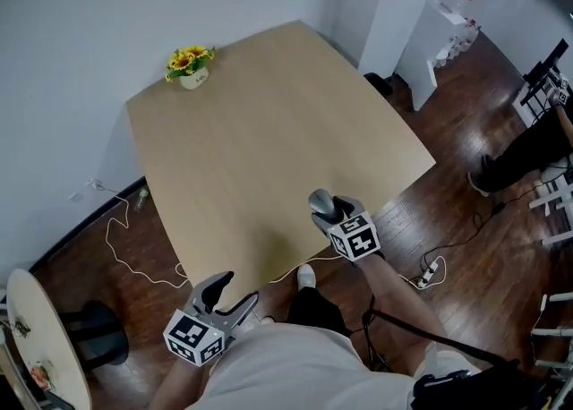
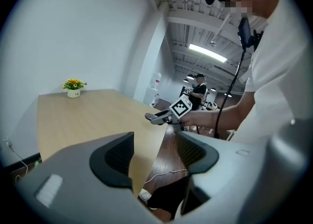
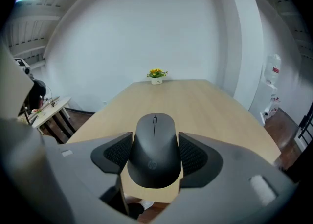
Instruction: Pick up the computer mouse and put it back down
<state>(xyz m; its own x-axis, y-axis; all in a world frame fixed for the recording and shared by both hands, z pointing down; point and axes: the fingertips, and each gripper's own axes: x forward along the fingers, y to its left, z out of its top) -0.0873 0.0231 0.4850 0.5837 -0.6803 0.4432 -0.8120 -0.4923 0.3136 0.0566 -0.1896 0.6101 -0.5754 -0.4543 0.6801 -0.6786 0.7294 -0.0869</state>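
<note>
A dark grey computer mouse (image 3: pixel 155 149) sits clamped between the two jaws of my right gripper (image 3: pixel 154 155), lifted a little above the near edge of the wooden table (image 3: pixel 195 100). In the head view the same mouse (image 1: pixel 322 205) shows at the tip of the right gripper (image 1: pixel 333 213), over the table's front edge. My left gripper (image 1: pixel 226 296) hangs open off the table's near corner with nothing between its fingers (image 2: pixel 117 157). From the left gripper view the right gripper (image 2: pixel 164 117) and its mouse appear over the table edge.
A small pot of yellow flowers (image 1: pixel 190 65) stands at the table's far corner. A white cable (image 1: pixel 134 260) and a power strip (image 1: pixel 428 272) lie on the dark wood floor. A round side table (image 1: pixel 45 345) stands at the left. A seated person (image 1: pixel 524 153) is at the right.
</note>
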